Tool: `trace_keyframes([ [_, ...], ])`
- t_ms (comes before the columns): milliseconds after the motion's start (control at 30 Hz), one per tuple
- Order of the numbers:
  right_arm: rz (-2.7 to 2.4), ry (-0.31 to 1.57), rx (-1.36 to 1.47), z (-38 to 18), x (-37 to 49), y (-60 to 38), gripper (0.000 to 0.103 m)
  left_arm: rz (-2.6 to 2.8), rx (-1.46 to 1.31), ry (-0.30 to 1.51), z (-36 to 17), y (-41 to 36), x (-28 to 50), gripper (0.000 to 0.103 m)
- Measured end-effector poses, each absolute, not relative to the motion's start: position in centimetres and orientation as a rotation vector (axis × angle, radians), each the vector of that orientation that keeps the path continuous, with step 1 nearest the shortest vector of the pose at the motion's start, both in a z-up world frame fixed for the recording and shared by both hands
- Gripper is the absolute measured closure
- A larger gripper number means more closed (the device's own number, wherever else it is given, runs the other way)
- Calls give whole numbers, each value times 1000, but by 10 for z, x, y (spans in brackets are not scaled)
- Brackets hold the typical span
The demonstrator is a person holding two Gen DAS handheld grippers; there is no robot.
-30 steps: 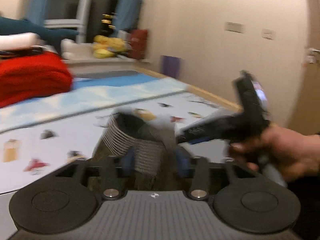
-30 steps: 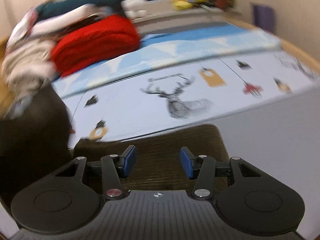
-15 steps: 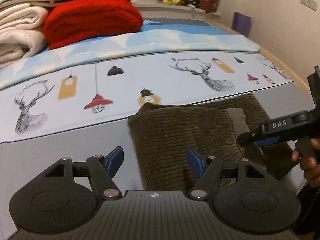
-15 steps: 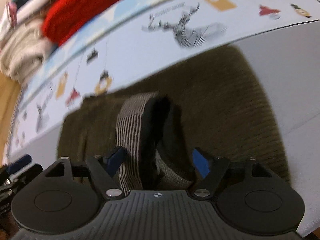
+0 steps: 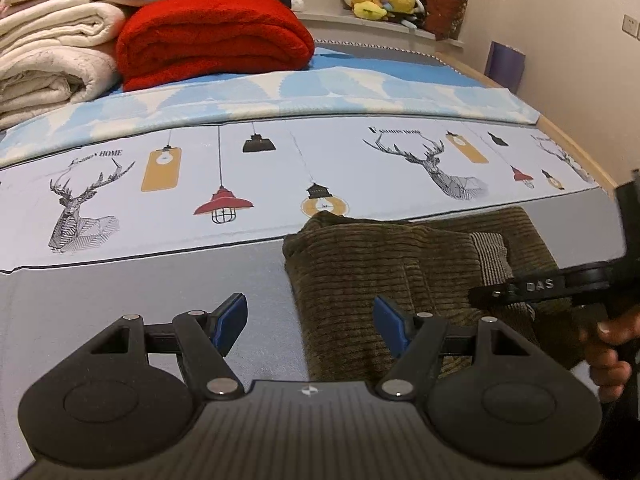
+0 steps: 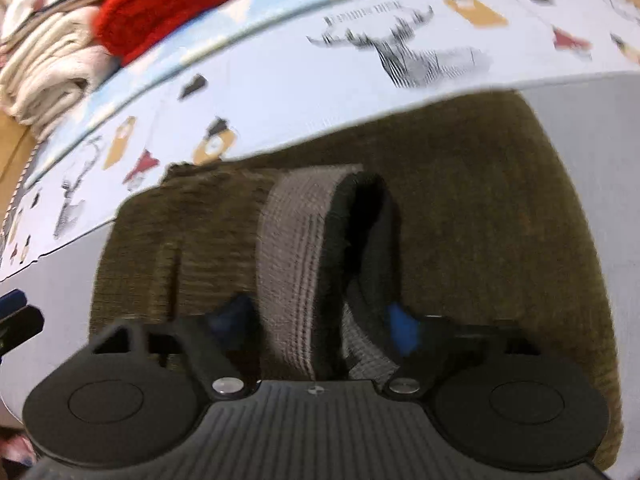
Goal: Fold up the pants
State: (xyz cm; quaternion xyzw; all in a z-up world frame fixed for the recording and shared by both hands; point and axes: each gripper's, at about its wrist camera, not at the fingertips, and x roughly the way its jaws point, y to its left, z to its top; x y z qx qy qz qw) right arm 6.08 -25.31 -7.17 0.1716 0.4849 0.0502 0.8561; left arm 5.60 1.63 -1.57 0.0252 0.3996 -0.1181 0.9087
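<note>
On the bed (image 5: 120, 300), the folded brown pants (image 5: 400, 272) lie at two o'clock of the open, empty left claw (image 5: 310, 322), while the right claw (image 6: 320, 320) is closing around their ribbed waistband (image 6: 296, 264), apparently to tidy it.

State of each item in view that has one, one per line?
Pants: folded, lying on the bed, striped waistband standing up.
Left gripper: open, nothing between its jaws.
Right gripper: jaws closing around the waistband.
Red blanket: folded.
</note>
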Motion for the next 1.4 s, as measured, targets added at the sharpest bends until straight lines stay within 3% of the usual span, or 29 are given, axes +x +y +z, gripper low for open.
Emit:
trace_keyframes([
  [100, 158, 947, 328, -55, 53, -253, 70, -232, 35, 810, -13, 17, 57, 28],
  [333, 189, 644, 356, 21, 14, -303, 74, -238, -24, 702, 5, 15, 52, 28],
  [533, -105, 895, 332, -20, 26, -364, 76, -374, 7, 708, 4, -9, 48, 28],
  [633, -138, 887, 347, -22, 28, -374, 75, -457, 42, 741, -2, -27, 44, 31],
  [800, 32, 840, 307, -11, 10, -361, 65, -593, 113, 836, -22, -50, 41, 52],
  [900, 157, 935, 180, -22, 12, -344, 52, -548, 213, 1129, -72, -59, 51, 51],
  [933, 146, 1011, 114, -36, 16, -339, 52, -507, 200, 1183, -80, -57, 56, 50],
  [1033, 68, 1111, 86, -57, 24, -344, 41, -497, 143, 1163, -70, -55, 63, 51],
  [1300, 69, 910, 219, -31, 35, -371, 41, -351, -42, 917, -33, -42, 80, 50],
  [1400, 49, 932, 197, -42, 49, -377, 41, -365, -34, 820, -20, -48, 84, 62],
])
